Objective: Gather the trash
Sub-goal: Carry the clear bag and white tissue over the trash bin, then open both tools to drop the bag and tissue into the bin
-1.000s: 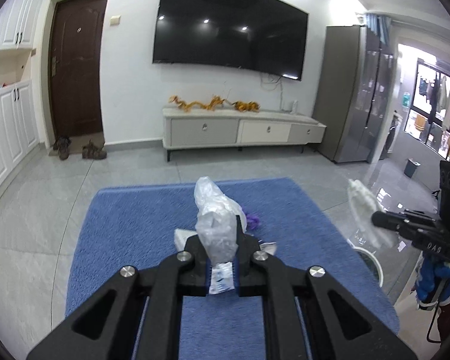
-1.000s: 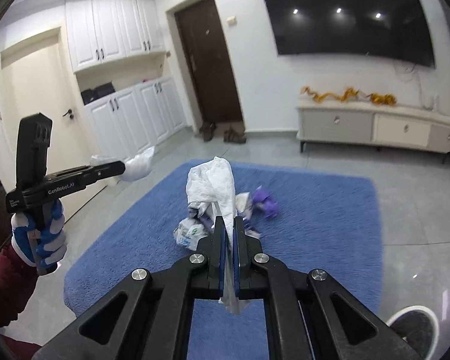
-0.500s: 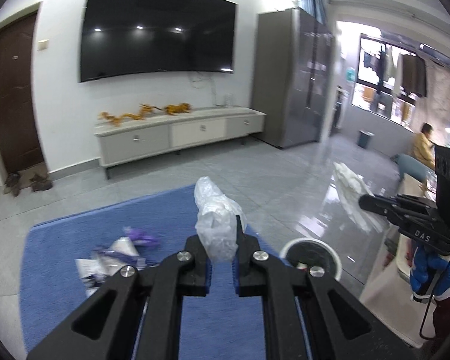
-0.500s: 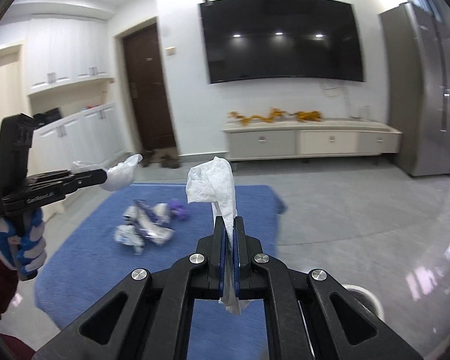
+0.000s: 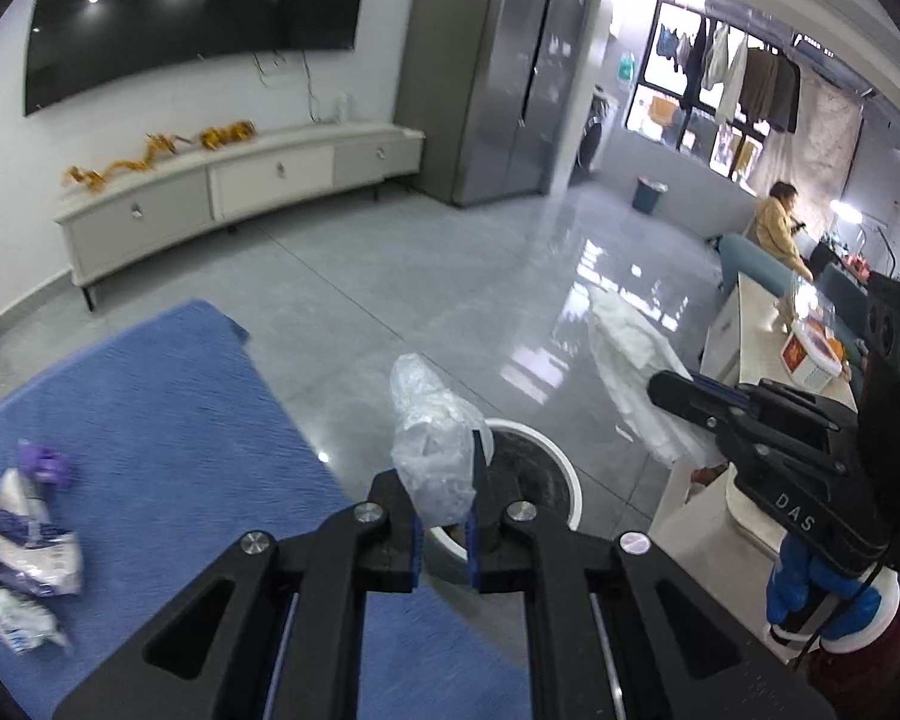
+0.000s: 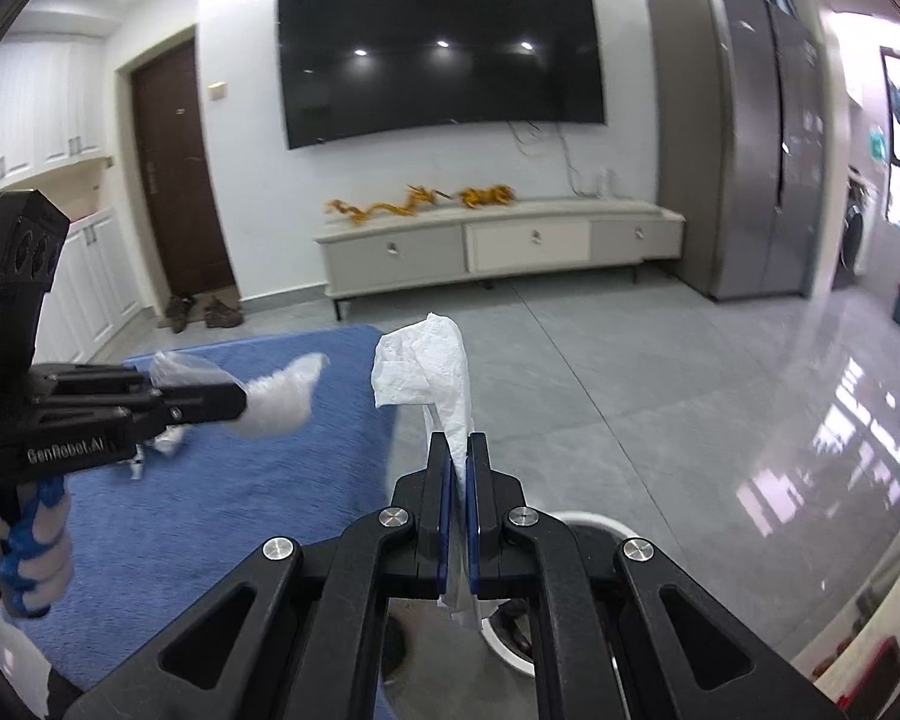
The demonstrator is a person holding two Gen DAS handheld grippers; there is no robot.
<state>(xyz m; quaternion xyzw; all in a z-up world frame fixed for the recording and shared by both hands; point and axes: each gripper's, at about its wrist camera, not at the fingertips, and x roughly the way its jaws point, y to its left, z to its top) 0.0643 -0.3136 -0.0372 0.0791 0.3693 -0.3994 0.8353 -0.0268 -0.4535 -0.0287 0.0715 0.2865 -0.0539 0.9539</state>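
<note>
My left claw (image 5: 442, 516) is clamped on the plastic wrap (image 5: 429, 450), my right claw (image 6: 459, 480) on the tissue (image 6: 432, 372), both above the white bin (image 5: 561, 480).

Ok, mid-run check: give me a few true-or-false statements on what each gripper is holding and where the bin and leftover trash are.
1. The left gripper is shut on a crumpled clear plastic bag. True.
2. The right gripper is open. False: it is shut on a white tissue.
3. The white round bin sits on the grey floor beside the blue rug. True.
4. All trash is off the rug. False: wrappers lie on it.
5. The plastic bag is inside the bin. False: it is clamped above it.
</note>
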